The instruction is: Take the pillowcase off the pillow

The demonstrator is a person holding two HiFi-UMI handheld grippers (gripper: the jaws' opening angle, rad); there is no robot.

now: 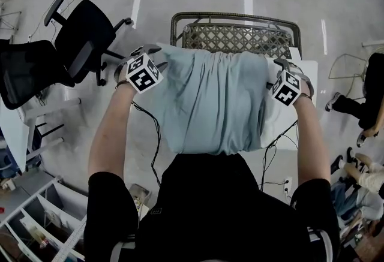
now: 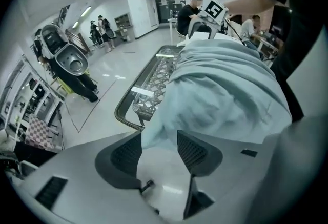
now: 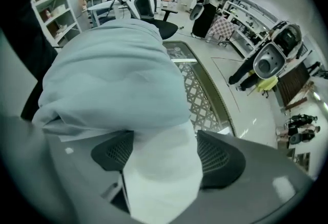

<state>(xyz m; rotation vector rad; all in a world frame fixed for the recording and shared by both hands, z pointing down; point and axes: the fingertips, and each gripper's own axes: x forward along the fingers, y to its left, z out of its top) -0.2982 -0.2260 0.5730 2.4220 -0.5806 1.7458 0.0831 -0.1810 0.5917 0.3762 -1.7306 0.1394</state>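
Observation:
A pillow in a light blue pillowcase (image 1: 210, 99) lies in front of me, its far end by a woven rack. White pillow (image 1: 279, 120) shows bare along the right side. My left gripper (image 1: 157, 57) is at the far left corner. In the left gripper view that gripper (image 2: 159, 143) stands open, with a tapering corner of the pillowcase (image 2: 220, 84) reaching between the jaws. My right gripper (image 1: 287, 66) is at the far right corner. In the right gripper view the white pillow (image 3: 164, 166) fills the gap of the open right gripper (image 3: 164, 148), below the pillowcase's (image 3: 107, 69) edge.
A woven rack with a metal frame (image 1: 237, 36) stands beyond the pillow. Two black office chairs (image 1: 84, 33) are on the left, and white shelves (image 1: 42, 219) at lower left. Cables hang beneath my arms. People sit at the right edge (image 1: 360, 105).

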